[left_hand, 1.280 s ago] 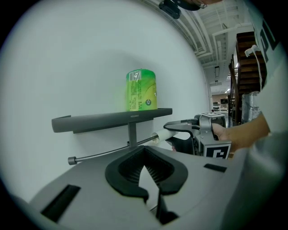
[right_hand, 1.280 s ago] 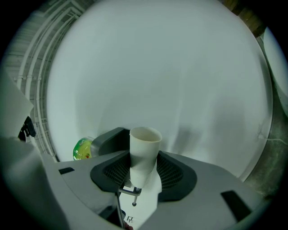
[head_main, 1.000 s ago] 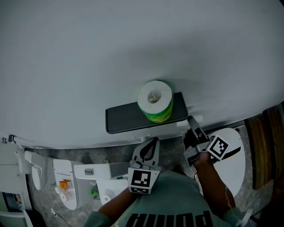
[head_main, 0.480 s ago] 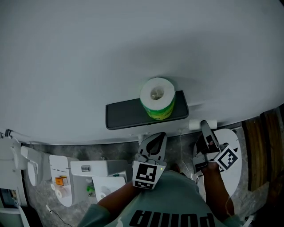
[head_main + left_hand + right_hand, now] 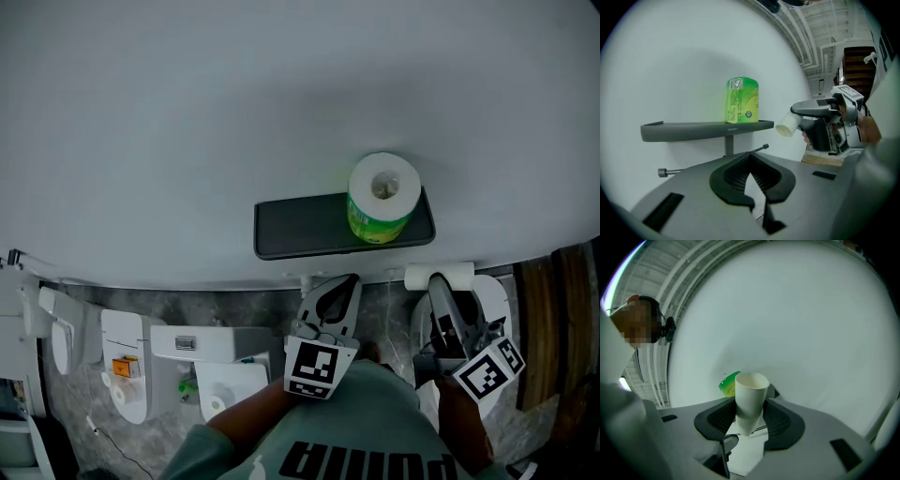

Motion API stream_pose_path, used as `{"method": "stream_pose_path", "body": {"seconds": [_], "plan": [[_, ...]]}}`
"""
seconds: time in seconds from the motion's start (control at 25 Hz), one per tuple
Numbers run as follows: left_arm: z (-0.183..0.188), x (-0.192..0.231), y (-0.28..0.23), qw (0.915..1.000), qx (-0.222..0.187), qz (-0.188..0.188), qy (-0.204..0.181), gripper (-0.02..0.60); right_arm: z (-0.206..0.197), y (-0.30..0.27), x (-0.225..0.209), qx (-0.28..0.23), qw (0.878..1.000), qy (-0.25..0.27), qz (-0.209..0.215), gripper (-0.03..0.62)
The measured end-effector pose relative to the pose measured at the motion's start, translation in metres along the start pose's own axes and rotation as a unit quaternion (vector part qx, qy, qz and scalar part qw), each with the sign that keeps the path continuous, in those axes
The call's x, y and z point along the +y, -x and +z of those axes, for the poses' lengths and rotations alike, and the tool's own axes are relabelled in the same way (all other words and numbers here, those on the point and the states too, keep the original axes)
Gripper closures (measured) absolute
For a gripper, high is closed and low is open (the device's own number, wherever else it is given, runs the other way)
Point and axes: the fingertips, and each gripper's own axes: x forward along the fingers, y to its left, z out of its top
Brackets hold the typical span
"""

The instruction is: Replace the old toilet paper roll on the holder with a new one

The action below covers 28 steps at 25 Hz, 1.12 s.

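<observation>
Head view: roll (image 5: 382,199) stands on shelf (image 5: 300,230) at 1 o'clock; left gripper (image 5: 348,282) at 6, right gripper (image 5: 439,287) at 4. Left gripper view: jaws closed, empty; roll at 12. Right gripper view: jaws clamp tube (image 5: 750,399), centre.

At six o'clock in my head view, the shirt (image 5: 375,461) reads PUMA in white letters, upside down. The new toilet paper roll (image 5: 742,101) has a green wrapper whose print is too small to read, and so is the lettering on the shelf (image 5: 693,128) edge.
</observation>
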Motion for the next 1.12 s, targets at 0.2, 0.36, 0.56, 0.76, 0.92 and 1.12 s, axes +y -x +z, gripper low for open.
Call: {"method": "stream_pose_path", "body": {"seconds": [0.2,0.36,0.56,0.76,0.92,1.12], "plan": [[0.001,0.027,0.025,0.9996,-0.014,0.025,0.005,0.577,-0.011,-0.021,0.054,0.031,0.996,0.075,0.031,0.404],[0.0,0.053,0.046,0.9982,-0.023,0.055,0.007,0.577,-0.021,-0.047,0.096,0.062,0.987,0.129,0.066,0.404],[-0.006,0.085,0.072,0.9952,-0.031,0.092,0.014,0.577,-0.026,-0.094,0.138,0.101,0.97,0.208,0.079,0.404],[-0.009,0.113,0.094,0.9909,-0.041,0.125,0.029,0.577,-0.042,-0.135,0.165,0.14,0.951,0.259,0.092,0.404],[-0.012,0.131,0.105,0.9879,-0.049,0.142,0.039,0.577,-0.059,-0.158,0.165,0.166,0.939,0.29,0.075,0.404],[-0.013,0.149,0.11,0.9855,-0.061,0.152,0.045,0.577,-0.075,-0.182,0.152,0.196,0.926,0.32,0.037,0.404]]}}
